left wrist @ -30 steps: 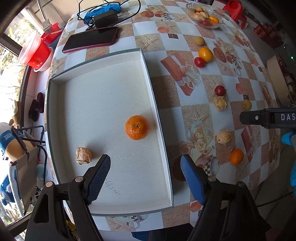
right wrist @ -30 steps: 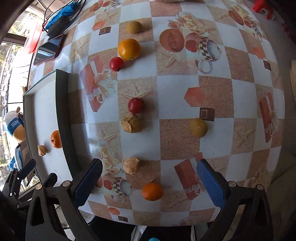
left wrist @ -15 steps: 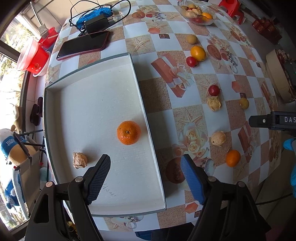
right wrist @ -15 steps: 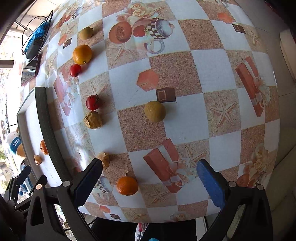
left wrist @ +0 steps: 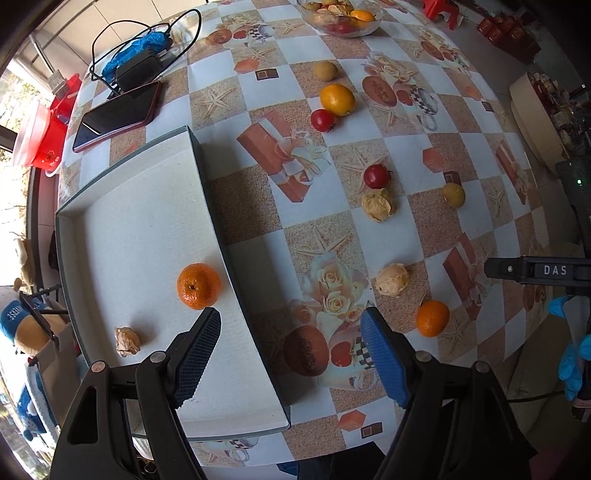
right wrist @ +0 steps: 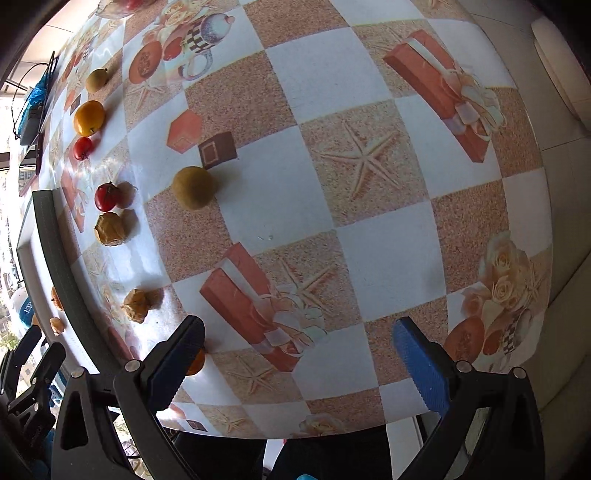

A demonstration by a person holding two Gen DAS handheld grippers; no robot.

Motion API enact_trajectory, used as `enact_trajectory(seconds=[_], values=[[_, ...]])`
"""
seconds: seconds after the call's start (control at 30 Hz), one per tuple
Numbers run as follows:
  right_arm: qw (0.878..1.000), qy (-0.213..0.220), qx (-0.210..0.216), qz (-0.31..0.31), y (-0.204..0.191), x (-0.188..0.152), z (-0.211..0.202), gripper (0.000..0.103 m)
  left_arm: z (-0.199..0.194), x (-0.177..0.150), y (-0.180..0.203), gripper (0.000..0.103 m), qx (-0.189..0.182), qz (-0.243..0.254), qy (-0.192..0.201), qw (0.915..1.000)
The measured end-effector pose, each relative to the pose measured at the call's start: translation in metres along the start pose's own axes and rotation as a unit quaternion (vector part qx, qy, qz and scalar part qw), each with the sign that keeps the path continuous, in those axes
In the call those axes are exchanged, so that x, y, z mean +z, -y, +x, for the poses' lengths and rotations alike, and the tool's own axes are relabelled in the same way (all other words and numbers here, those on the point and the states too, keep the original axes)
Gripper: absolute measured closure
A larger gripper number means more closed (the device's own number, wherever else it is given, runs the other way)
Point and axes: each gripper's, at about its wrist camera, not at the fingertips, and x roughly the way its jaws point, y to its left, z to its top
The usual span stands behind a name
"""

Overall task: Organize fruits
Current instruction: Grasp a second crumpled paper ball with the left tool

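A white tray [left wrist: 147,206] holds an orange mandarin [left wrist: 198,285] and a papery husk fruit [left wrist: 127,341]. My left gripper [left wrist: 291,345] hangs open over the tray's right wall, nothing between its fingers. On the patterned cloth lie a small mandarin [left wrist: 432,318], two husk fruits [left wrist: 392,279], a red fruit [left wrist: 376,175] and a yellow-green fruit [left wrist: 453,194]. My right gripper [right wrist: 299,350] is open and empty above the cloth. The small mandarin [right wrist: 196,362] peeks from behind its left finger, and the yellow-green fruit [right wrist: 193,187] lies further ahead.
A glass bowl [left wrist: 340,18] of fruit stands at the far edge, with an orange [left wrist: 337,99], a red fruit [left wrist: 322,120] and a brownish fruit [left wrist: 325,70] nearer. A phone [left wrist: 116,114], a charger and cable [left wrist: 140,72] lie beyond the tray. The table's front edge [right wrist: 332,424] is close.
Both grippers moved right across the table. The left one passed from over the tray to its right wall. The right one rolled, and the small mandarin slid behind its left finger.
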Motion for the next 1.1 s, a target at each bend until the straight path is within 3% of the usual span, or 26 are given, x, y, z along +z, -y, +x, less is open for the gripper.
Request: enact_trajectory(seconds=[0.23,0.63,0.7,0.77,1.1], values=[[1.000,-0.011,-0.023,-0.013,0.016,-0.013,0.016,0.001,0.024,0.012,0.029,0.022,-0.034,0.010,-0.034,0.9988],[0.998,-0.035,-0.035,-0.026,0.020,-0.034,0.051,0.001,0.063,0.019,0.063,0.022,-0.032,0.023,-0.066,0.9970],[0.998,-0.034,-0.040,-0.037,0.015,-0.038,0.056,0.001,0.071,0.017,0.063,0.029,-0.024,0.021,-0.078,0.9964],[0.998,-0.035,-0.041,-0.045,0.012,-0.040,0.058,0.001,0.078,0.013,0.062,0.044,-0.022,0.018,-0.095,0.9951],[0.997,-0.034,-0.042,-0.052,0.004,-0.037,0.062,0.001,0.077,0.007,0.060,0.044,-0.017,0.001,-0.083,0.9964]])
